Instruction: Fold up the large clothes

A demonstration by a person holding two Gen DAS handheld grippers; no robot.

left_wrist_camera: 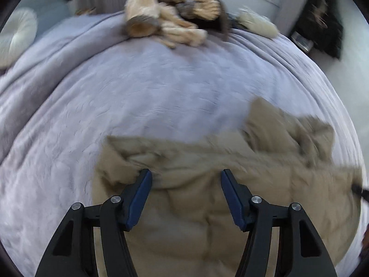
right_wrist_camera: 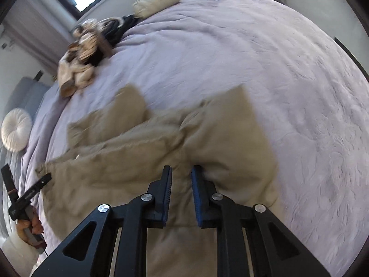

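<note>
Beige padded coat (right_wrist_camera: 161, 161), on lilac bedspread (right_wrist_camera: 276, 69): left hand-held gripper (left_wrist_camera: 186, 177) released; right hand-held gripper (right_wrist_camera: 181, 173) nearly clenched, gripping nothing. Hem at six o'clock is best pinched evenly.

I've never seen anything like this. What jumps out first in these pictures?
A rumpled beige padded coat sprawls on the near part of a lilac bedspread. Black grippers with blue-padded fingers hang over it, the left gripper wide apart, the right gripper nearly closed. A heap of tan and dark clothes waits at the bed's far edge.
</note>
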